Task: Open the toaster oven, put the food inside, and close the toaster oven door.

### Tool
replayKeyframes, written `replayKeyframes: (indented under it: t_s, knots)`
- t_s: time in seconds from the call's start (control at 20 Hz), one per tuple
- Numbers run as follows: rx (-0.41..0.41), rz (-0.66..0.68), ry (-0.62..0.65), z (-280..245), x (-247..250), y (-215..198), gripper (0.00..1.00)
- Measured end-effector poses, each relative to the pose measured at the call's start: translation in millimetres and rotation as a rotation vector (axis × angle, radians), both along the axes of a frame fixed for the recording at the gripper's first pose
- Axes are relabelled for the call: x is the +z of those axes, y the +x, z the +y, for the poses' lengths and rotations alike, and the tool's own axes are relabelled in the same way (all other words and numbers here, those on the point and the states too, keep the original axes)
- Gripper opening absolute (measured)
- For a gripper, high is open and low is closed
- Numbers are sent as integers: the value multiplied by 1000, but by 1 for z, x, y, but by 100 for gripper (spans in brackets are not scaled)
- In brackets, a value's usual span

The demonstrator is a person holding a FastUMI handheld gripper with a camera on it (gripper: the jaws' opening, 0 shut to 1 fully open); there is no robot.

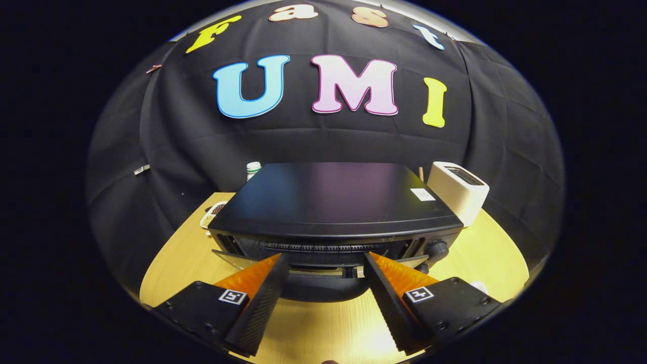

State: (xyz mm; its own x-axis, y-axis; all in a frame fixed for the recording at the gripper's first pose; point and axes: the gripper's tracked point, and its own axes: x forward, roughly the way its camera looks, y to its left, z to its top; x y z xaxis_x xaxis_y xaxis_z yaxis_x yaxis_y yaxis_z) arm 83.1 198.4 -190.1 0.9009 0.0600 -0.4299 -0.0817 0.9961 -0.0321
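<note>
Hand-held gripper [323, 265] is spread wide and empty, fingertips close against the front top edge of the toaster oven [331, 202] on the bench [323, 323]; its door looks slightly ajar, so hook that edge centrally and pull down evenly

Your camera sits on the gripper [323, 259] and looks forward along its two fingers [263, 288]. It looks a bit down from above the toaster oven [331, 199], so you see the oven's flat top and its front edge. The oven is very near, right at the fingertips. Far behind it you see the wooden table [177, 258] and the black cloth wall [167, 136].
</note>
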Motion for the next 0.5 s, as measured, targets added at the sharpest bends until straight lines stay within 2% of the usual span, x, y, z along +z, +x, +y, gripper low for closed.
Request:
replayKeyframes:
  t_s: [0.25, 0.5]
  knots:
    - [12, 24, -16, -1, -10, -32, 98]
    - [39, 99, -40, -3, -40, -68, 98]
